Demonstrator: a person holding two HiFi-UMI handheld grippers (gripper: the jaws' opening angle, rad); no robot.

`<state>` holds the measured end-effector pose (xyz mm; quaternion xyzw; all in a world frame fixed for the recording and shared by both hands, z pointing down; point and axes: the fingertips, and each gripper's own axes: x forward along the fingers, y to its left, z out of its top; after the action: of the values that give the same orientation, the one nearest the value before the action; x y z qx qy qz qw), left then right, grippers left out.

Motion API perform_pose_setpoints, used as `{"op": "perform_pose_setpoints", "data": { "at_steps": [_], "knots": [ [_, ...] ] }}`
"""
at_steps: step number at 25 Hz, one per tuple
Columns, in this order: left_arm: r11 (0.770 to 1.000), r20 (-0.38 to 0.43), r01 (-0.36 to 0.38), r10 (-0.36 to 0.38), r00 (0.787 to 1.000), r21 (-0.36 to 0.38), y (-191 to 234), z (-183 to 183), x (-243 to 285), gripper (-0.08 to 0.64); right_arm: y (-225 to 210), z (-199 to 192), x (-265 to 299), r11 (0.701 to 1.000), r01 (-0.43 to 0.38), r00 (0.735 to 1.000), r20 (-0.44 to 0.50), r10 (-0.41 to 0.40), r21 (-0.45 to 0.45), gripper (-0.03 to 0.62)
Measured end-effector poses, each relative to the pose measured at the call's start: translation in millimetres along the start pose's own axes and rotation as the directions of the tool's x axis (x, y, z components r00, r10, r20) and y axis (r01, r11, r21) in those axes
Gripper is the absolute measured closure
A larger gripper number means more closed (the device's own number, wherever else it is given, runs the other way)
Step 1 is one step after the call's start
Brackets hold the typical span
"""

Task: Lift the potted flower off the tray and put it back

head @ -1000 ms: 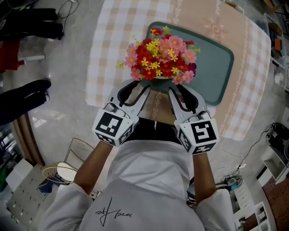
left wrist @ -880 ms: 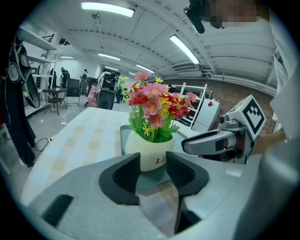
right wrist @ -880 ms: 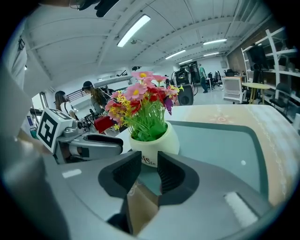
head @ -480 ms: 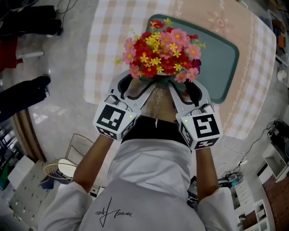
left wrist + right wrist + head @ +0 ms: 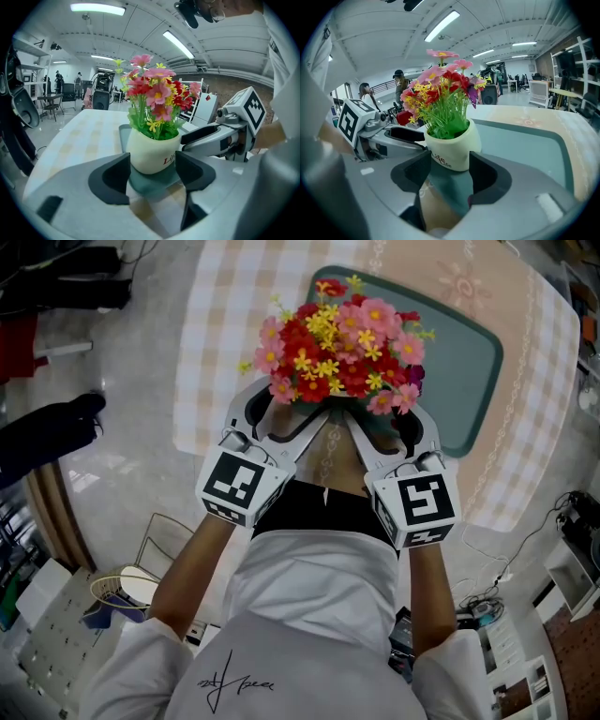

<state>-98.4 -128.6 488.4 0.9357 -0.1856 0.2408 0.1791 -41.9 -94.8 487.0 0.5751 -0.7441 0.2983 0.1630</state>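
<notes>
Potted flower (image 5: 152,151) upright on tray (image 5: 525,140), blooms up, between tips of left gripper (image 5: 152,171) and right gripper (image 5: 449,172). Both jaws just opening, wide, pads off pot.

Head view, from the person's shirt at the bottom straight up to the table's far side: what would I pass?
White shirt → left gripper and right gripper side by side, jaws just opening wider → potted flower between those jaws → green tray → tablecloth.

Head looks down; gripper views share pot (image 5: 152,152).
</notes>
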Motion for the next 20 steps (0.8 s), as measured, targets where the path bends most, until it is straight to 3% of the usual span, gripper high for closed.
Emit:
{"op": "perform_pose_setpoints", "data": {
  "at_steps": [6,13,20],
  "knots": [
    [1.0,0.002,-0.001,0.001,1.0,0.005,-1,0,4,0.262,-3,-2,6,1.0,-0.008,1.0,-0.011,0.008,-0.01,0.296],
    [0.998,-0.002,-0.019,0.019,1.0,0.065,2,0,7,0.255,-8,-4,13,0.999,-0.009,1.0,-0.029,0.008,-0.045,0.282],
    [0.997,-0.016,-0.014,0.015,1.0,0.072,2,-2,11,0.249,-8,-4,18,0.998,-0.028,0.999,-0.036,0.025,-0.062,0.267]
  ]
}}
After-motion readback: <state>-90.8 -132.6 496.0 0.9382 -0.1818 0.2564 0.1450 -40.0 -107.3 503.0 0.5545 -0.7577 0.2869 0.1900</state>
